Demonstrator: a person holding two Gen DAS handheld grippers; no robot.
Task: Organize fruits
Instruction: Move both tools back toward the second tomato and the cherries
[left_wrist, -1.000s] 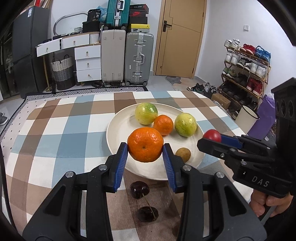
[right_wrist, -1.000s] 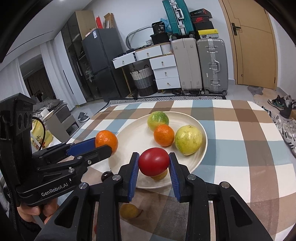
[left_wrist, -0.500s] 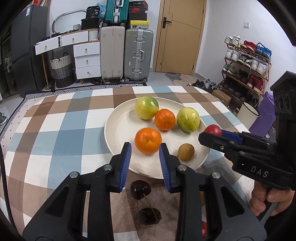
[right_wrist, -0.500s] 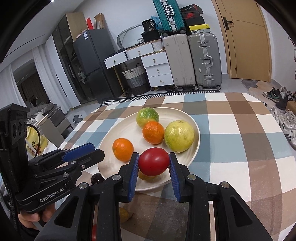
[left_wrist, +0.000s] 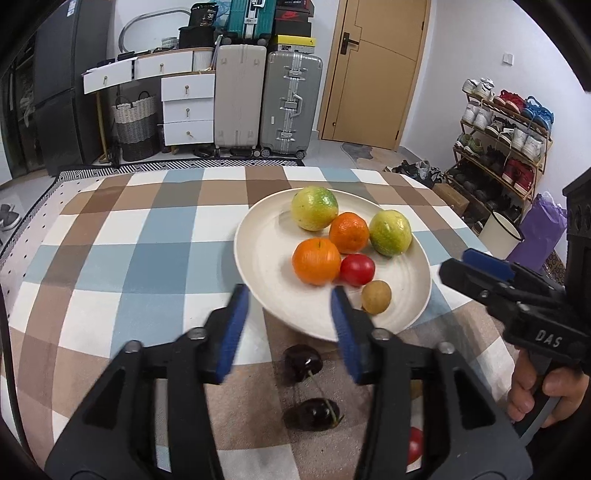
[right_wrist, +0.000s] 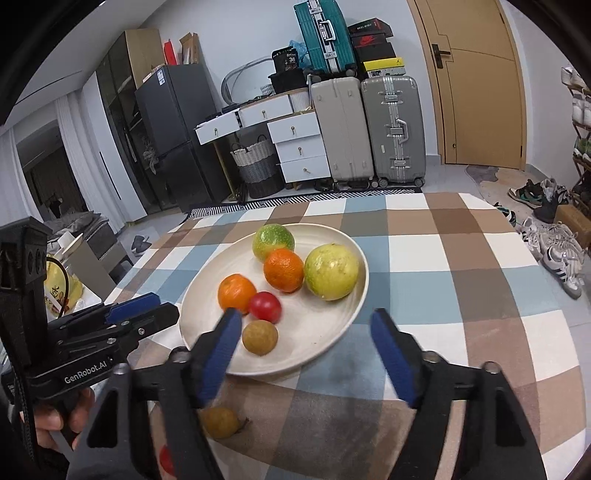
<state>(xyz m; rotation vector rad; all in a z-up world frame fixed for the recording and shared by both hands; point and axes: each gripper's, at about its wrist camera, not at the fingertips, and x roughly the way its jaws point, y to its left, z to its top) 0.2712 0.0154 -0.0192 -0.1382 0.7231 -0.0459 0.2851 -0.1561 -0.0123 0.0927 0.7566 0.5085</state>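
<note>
Left gripper (left_wrist: 288, 325): black plastic frame, blue finger pads, silver screws ("GenRobot.AI" printed white). Right gripper (right_wrist: 306, 350): same build, marked "DAS". Bare-skinned hand (left_wrist: 546, 391) behind it.

We note a cream plate (left_wrist: 258, 258) bearing two orange mandarins (left_wrist: 316, 261), a red tomato (left_wrist: 357, 270) and green-yellow fruit (left_wrist: 314, 208), on a brown, blue and white checked cloth (left_wrist: 129, 258)

We can read "DAS" in pale letters on the black body of the right gripper (left_wrist: 476, 271), at the right of the left wrist view. "GenRobot.AI" is printed on the side of the left gripper (right_wrist: 142, 314). A dark box (right_wrist: 286, 58) on the far drawers shows "36".
</note>
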